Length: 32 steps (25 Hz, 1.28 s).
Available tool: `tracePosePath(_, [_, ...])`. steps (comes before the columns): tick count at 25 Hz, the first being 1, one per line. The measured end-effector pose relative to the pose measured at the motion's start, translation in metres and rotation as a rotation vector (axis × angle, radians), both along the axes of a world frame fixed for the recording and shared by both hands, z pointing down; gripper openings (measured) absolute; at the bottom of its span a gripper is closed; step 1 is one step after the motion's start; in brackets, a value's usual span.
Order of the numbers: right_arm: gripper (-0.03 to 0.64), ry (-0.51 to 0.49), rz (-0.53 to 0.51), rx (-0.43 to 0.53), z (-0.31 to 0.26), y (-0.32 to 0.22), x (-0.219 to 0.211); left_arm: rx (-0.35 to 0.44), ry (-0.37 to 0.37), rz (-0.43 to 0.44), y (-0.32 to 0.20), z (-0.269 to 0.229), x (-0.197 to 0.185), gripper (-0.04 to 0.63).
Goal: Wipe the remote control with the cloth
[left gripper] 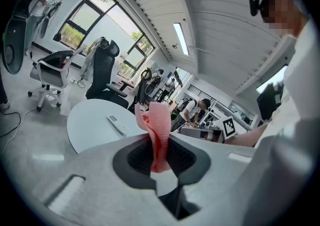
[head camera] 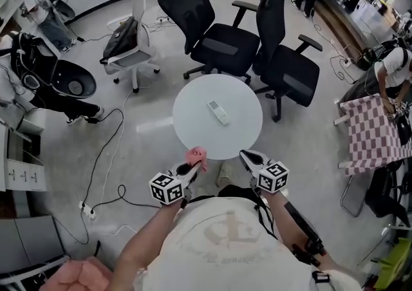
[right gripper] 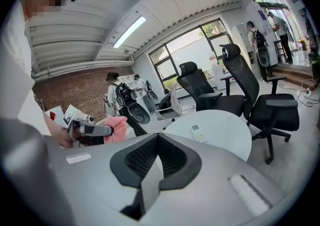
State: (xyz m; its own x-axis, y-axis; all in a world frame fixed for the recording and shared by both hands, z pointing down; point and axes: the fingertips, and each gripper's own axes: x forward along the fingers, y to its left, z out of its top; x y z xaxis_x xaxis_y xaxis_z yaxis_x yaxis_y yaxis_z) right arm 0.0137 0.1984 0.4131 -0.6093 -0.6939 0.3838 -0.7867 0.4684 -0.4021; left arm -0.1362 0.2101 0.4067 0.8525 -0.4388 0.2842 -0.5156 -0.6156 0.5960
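A white remote control (head camera: 217, 112) lies near the middle of the round white table (head camera: 193, 96); it also shows as the remote (left gripper: 118, 124) in the left gripper view and the remote (right gripper: 198, 133) in the right gripper view. My left gripper (head camera: 194, 166) hangs at the table's near edge, shut on a pink cloth (head camera: 197, 156) that sticks up from its jaws, the cloth (left gripper: 157, 137) filling the left gripper view's centre. My right gripper (head camera: 246, 155) is shut and empty, just off the near edge, to the right. The cloth (right gripper: 115, 128) shows at left in the right gripper view.
Two black office chairs (head camera: 219, 42) (head camera: 290, 71) stand behind the table, a white chair (head camera: 132, 45) to the far left. Cables (head camera: 106, 154) run over the floor at left. A checked-cloth table (head camera: 373, 132) stands at right. People work around the room's edges.
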Motion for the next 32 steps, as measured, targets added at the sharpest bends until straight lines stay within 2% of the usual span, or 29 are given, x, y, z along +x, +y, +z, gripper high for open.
tracePosePath(8, [0.006, 0.007, -0.038, -0.048, 0.028, -0.057, 0.015, -0.036, -0.055, -0.005, -0.052, 0.019, 0.023, 0.043])
tracePosePath(19, [0.006, 0.035, -0.183, -0.089, 0.058, -0.154, 0.039, -0.071, -0.174, 0.033, -0.141, 0.038, 0.088, 0.043])
tracePosePath(25, [0.006, 0.105, -0.274, -0.134, 0.086, -0.175, 0.031, -0.113, -0.241, 0.030, -0.165, 0.051, 0.088, 0.043])
tracePosePath(32, [0.006, 0.153, -0.200, -0.197, 0.113, -0.195, 0.028, -0.158, -0.279, 0.120, -0.190, 0.075, 0.083, 0.043])
